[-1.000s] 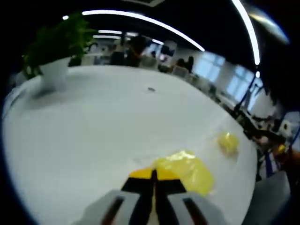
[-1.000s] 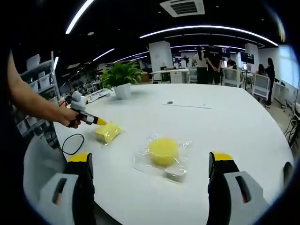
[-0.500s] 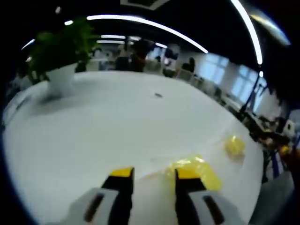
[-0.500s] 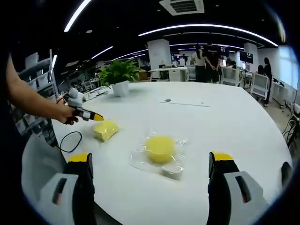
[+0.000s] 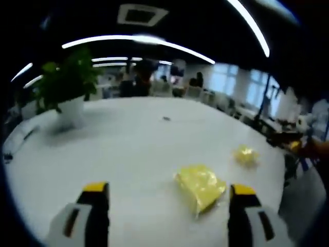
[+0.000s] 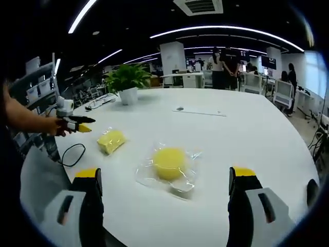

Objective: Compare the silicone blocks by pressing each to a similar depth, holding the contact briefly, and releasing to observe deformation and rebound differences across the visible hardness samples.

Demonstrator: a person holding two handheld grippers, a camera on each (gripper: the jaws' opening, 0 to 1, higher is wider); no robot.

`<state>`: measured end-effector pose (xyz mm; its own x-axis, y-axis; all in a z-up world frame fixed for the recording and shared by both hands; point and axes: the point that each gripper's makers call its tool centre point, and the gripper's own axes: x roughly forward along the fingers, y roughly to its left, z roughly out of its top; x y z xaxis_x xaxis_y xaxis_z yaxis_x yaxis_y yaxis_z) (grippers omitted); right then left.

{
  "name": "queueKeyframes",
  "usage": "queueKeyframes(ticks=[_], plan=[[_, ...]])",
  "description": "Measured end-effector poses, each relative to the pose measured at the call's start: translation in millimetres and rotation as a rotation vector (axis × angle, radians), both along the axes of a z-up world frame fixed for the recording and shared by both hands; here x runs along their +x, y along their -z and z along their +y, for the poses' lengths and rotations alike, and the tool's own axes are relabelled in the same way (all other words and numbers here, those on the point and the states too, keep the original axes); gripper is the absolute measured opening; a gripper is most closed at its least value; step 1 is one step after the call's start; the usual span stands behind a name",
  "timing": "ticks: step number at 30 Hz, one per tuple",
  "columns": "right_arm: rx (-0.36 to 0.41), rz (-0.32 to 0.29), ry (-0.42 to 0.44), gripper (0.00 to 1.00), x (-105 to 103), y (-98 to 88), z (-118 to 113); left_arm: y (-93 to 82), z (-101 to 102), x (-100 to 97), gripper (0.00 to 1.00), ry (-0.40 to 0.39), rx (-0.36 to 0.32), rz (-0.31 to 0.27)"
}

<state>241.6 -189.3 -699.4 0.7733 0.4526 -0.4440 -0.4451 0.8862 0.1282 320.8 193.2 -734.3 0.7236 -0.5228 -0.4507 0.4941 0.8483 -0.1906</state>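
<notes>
With the left gripper (image 5: 167, 198) wide open and clear of the square yellow block (image 5: 201, 186) lying on the bench (image 5: 128, 144) just ahead between its jaws, the release looks done, so the wide-open right gripper (image 6: 167, 193) should next press the round block (image 6: 169, 163) ahead.

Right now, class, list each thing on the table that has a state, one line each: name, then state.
Left claw: open, clear of the block.
Right claw: open, holding nothing.
Rectangular yellow block: wrapped, lying free.
Round yellow block: wrapped in clear film, untouched.
Potted plant: upright.
</notes>
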Motion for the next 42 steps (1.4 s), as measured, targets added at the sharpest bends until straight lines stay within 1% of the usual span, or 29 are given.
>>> queueKeyframes(ticks=[1,2,3,4,5,6,10,11,12,13,15,17,19,20,21,23,25,28,29,30,31,33,34,35,36,37,39,40,42], plan=[[-0.003,0.005,-0.002,0.96,0,1.3,-1,-1.7,2,-4.7,1.00,0.001,-0.003,-0.001],[-0.012,0.005,-0.007,0.96,1,2.6,-2,-4.3,6,-12.2,1.00,0.004,0.017,-0.018],[-0.018,0.002,-0.007,0.96,2,2.8,-4,-4.0,10,-17.2,1.00,0.020,0.070,-0.039],[-0.015,0.002,-0.004,0.96,4,2.9,-7,-5.4,11,-23.4,1.00,0.030,0.097,-0.052],[-0.006,0.010,0.005,0.96,6,3.1,-10,-6.8,10,-29.6,1.00,0.032,0.089,-0.052],[0.014,0.017,0.017,0.96,7,2.5,-13,-6.5,10,-36.0,1.00,0.027,0.060,-0.039],[0.026,-0.008,-0.014,0.96,9,-2.3,-13,-13.8,17,-58.6,1.00,-0.002,0.038,-0.027],[0.026,-0.005,-0.023,0.97,8,-1.2,-13,-16.5,19,-61.6,1.00,-0.017,0.023,-0.027],[0.015,0.023,-0.043,0.97,5,3.9,-12,-21.4,19,-65.6,1.00,-0.037,-0.009,-0.026],[0.009,0.038,-0.048,0.97,3,6.4,-12,-23.3,19,-68.5,1.00,-0.044,-0.024,-0.019],[0.003,0.016,-0.054,0.97,4,5.1,-14,-25.4,18,-73.5,1.00,-0.042,-0.027,-0.014],[0.027,0.016,-0.063,0.97,4,4.6,-13,-30.7,11,-76.7,1.00,-0.047,-0.028,-0.025],[0.049,0.026,-0.083,0.97,3,5.8,-9,-28.3,5,-73.6,1.00,-0.060,-0.024,-0.031],[0.052,-0.023,-0.095,0.97,6,1.6,-8,-25.5,-2,-73.5,1.00,-0.058,-0.012,-0.025],[0.034,-0.047,-0.088,0.97,9,0.4,-10,-24.7,-7,-73.6,1.00,-0.050,-0.011,-0.027],[0.041,-0.019,-0.069,0.97,8,4.1,-13,-23.8,-15,-71.3,1.00,-0.045,-0.025,-0.021],[0.059,0.008,-0.040,0.97,7,6.3,-15,-25.9,-23,-68.9,1.00,-0.039,-0.060,0.010],[0.058,-0.019,-0.050,0.97,5,4.4,-12,-35.2,-34,-54.3,1.00,-0.033,-0.070,-0.016],[0.063,-0.017,-0.054,0.97,5,4.4,-10,-37.8,-39,-49.4,1.00,-0.033,-0.083,-0.014],[0.064,-0.004,-0.054,0.97,4,5.5,-10,-44.4,-49,-43.7,1.00,-0.025,-0.106,-0.014],[0.063,0.009,-0.048,0.97,4,6.5,-11,-46.4,-54,-38.9,1.00,-0.020,-0.111,-0.015],[0.071,0.012,-0.053,0.97,3,5.3,-11,-45.7,-65,-25.2,1.00,-0.021,-0.103,0.002],[0.069,0.013,-0.053,0.97,2,5.6,-11,-46.9,-76,-18.8,1.00,0.001,-0.122,-0.003],[0.058,0.024,-0.055,0.97,1,8.4,-11,-46.0,-79,-17.0,1.00,0.006,-0.121,0.001],[0.052,0.037,-0.051,0.97,0,10.3,-13,-40.4,-87,-15.1,1.00,0.027,-0.101,0.028],[0.051,0.038,-0.049,0.97,-1,10.8,-13,-37.0,-92,-13.8,1.00,0.043,-0.083,0.038],[0.051,0.035,-0.042,0.97,-3,9.5,-16,-34.3,-104,-7.3,1.00,0.059,-0.085,0.037],[0.052,0.042,-0.032,0.97,-4,10.1,-18,-31.5,-111,-6.8,1.00,0.073,-0.082,0.055],[0.053,0.039,-0.021,0.97,-6,9.9,-22,-29.7,-119,-4.2,1.00,0.083,-0.088,0.064]])
